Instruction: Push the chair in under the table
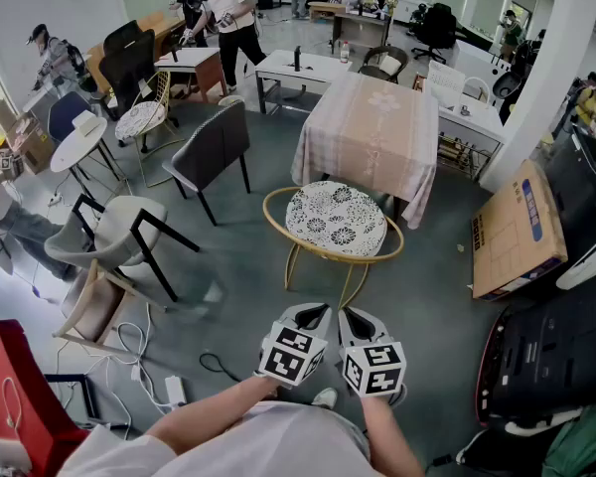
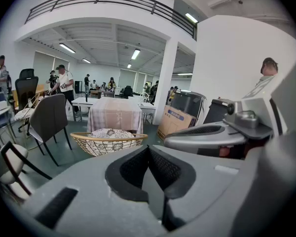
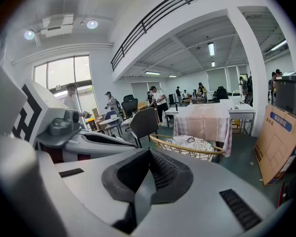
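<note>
The chair point(image 1: 335, 219) has a gold wire frame and a round patterned cushion. It stands on the grey floor just in front of the table point(image 1: 372, 127), which is draped in a pale checked cloth, and its seat is outside the table's edge. My left gripper point(image 1: 316, 313) and right gripper point(image 1: 351, 315) are side by side, close to me and short of the chair's near rim, touching nothing. Both are shut with nothing between their jaws. The left gripper view shows the chair point(image 2: 107, 141) and table point(image 2: 114, 113) beyond the closed left gripper point(image 2: 148, 148). The right gripper view shows the chair point(image 3: 190, 147) past the closed right gripper point(image 3: 149, 152).
A dark grey chair point(image 1: 214, 147) and a pale chair with black legs point(image 1: 119, 232) stand to the left. On the right are a cardboard box point(image 1: 517, 232) and a black machine point(image 1: 556, 356). Cables point(image 1: 144, 366) lie on the floor at lower left. Several people are at the back.
</note>
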Demonstrator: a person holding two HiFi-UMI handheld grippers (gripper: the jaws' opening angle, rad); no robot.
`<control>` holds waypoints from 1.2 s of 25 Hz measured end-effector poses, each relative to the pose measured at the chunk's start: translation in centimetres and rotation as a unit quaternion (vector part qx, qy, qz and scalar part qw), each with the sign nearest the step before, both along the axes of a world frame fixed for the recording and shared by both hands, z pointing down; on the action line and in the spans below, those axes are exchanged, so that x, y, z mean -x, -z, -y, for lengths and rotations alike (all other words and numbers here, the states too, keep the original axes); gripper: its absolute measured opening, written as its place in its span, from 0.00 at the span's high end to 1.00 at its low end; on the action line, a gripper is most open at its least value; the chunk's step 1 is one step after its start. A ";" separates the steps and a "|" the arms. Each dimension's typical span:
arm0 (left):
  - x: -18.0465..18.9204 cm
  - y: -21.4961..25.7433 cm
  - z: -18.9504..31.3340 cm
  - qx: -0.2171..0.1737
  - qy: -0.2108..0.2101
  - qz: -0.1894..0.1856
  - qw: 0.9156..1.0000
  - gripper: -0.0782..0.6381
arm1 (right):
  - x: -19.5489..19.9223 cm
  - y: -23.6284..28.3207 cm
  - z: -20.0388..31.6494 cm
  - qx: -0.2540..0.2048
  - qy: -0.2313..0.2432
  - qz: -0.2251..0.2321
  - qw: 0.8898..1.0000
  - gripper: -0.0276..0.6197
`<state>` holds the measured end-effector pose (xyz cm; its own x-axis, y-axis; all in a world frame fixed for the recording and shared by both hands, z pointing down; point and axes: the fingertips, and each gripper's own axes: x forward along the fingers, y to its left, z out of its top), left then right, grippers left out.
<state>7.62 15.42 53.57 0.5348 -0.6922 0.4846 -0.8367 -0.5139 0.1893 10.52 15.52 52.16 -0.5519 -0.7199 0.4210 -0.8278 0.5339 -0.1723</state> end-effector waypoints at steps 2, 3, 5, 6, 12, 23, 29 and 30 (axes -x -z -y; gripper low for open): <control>-0.6 -0.1 -0.2 0.002 0.001 0.000 1.000 0.88 | -0.4 -0.1 -0.3 0.002 0.003 0.001 1.000 0.95; -0.9 -0.1 -0.3 0.003 0.001 0.001 1.000 0.88 | -0.6 -0.2 -0.4 0.003 0.004 0.001 1.000 0.95; -1.5 -0.2 -0.4 0.004 0.001 0.002 1.000 0.88 | -1.2 -0.3 -0.4 0.005 0.005 0.002 1.000 0.95; -1.8 -0.3 -0.4 0.005 0.001 0.003 1.000 0.88 | -1.5 -0.4 -0.4 0.005 0.005 0.002 1.000 0.95; -3.9 -0.8 -0.1 0.008 0.007 0.010 1.000 0.88 | -3.8 -1.0 -0.1 0.013 0.012 0.004 1.000 0.95; -5.2 -1.2 0.5 0.013 0.057 0.022 0.998 0.88 | -5.8 -2.3 0.0 0.028 0.063 0.003 0.998 0.95; -4.1 -1.7 0.7 0.017 0.070 0.028 0.997 0.88 | -5.0 -2.9 0.5 0.031 0.076 0.000 0.997 0.95; -3.9 -1.8 0.9 0.017 0.070 0.029 0.997 0.88 | -4.9 -3.0 0.6 0.032 0.077 -0.001 0.997 0.95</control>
